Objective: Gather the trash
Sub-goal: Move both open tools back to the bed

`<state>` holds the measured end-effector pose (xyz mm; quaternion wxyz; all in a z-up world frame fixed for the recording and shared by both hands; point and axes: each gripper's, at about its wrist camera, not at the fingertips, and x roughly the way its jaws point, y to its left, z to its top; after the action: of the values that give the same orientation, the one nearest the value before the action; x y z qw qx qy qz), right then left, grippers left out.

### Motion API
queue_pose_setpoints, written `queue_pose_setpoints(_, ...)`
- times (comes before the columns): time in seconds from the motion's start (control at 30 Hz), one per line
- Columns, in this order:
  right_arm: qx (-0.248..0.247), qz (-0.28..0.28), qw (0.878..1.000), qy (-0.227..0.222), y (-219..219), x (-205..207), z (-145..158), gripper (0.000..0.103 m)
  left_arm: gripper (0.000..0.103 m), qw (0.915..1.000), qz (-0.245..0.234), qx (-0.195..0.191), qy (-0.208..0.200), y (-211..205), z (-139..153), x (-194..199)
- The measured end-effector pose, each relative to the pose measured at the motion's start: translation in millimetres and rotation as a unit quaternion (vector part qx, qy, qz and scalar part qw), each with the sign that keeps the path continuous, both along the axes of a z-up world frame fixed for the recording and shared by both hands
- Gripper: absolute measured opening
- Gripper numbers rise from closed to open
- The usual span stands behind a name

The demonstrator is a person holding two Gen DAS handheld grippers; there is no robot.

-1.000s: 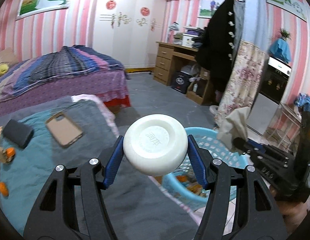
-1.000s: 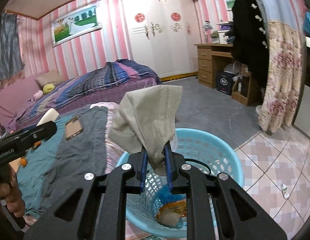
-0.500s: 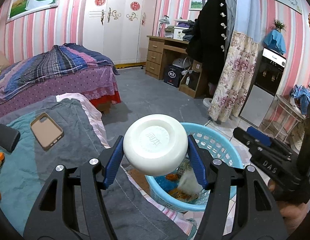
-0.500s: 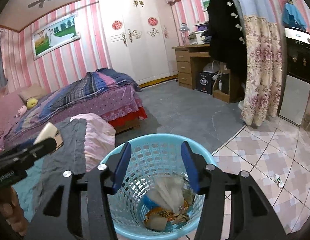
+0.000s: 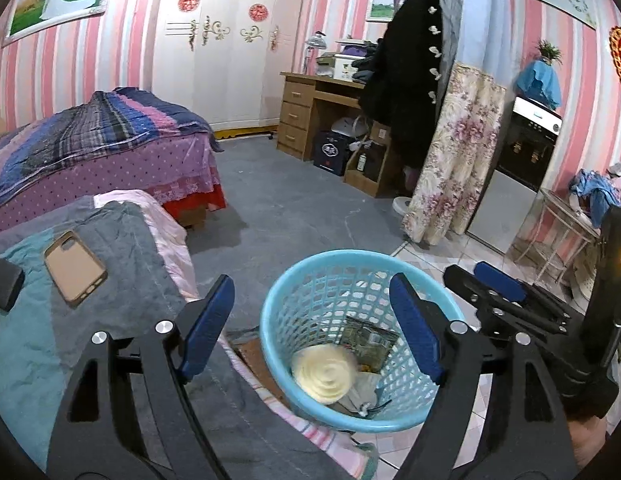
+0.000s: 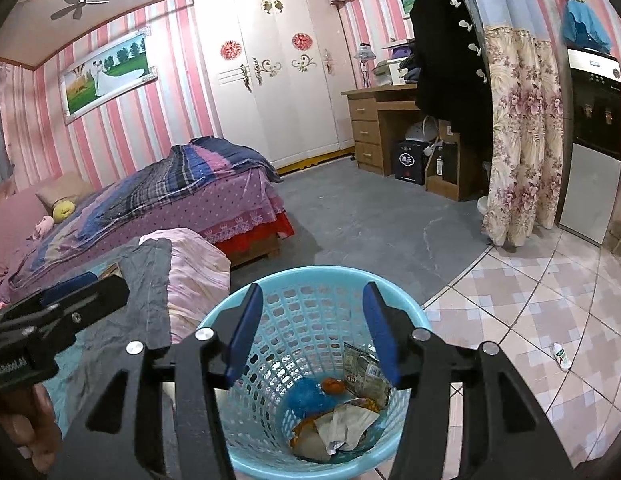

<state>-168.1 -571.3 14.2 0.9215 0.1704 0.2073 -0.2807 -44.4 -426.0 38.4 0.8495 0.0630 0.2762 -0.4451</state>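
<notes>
A light blue mesh basket (image 5: pixel 350 255) (image 6: pixel 310 271) stands on the floor beside the blanket-covered bed edge and holds several pieces of trash. A white round container (image 5: pixel 324 376), blurred, is inside the basket, just below my left gripper (image 5: pixel 310 312). That gripper's jaws are opening, with nothing between the blue pads (image 5: pixel 208 324). My right gripper (image 6: pixel 312 322) hovers open over the basket, holding nothing. A grey-white crumpled cloth (image 6: pixel 346 424), a blue wad (image 6: pixel 308 398) and a printed packet (image 6: pixel 362 368) lie at the bottom.
A phone (image 5: pixel 74 268) lies face down on the grey blanket (image 5: pixel 142 264), with a black object (image 5: pixel 2 284) at the left edge. Beyond are a purple bed (image 6: pixel 214 204), a wooden desk (image 5: pixel 310 112) and a floral curtain (image 6: pixel 518 140). A small white bottle (image 6: pixel 560 356) lies on the tiles.
The left jaws have spread and the white round container has dropped from them into the basket. The right gripper let go of the grey cloth, which now lies in the basket.
</notes>
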Motion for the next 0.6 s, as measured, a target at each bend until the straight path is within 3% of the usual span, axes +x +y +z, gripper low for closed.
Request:
queue_pose_setpoints(0.2,-0.003,0.015,1.000,0.005,6,7,0,0.052,0.078,0.9994,0.032,0.003,-0.010,33,6,16)
queue_pose_setpoints(0.37,0.002,0.037,0.999,0.006,22,23,-1,0.052,0.078,0.9965,0.078,0.020,-0.022,84,6,38)
queue_pose_setpoints(0.6,0.010,0.104,0.995,0.002,77,68,5,0.052,0.078,0.9826,0.176,0.052,-0.026,186,-2,69)
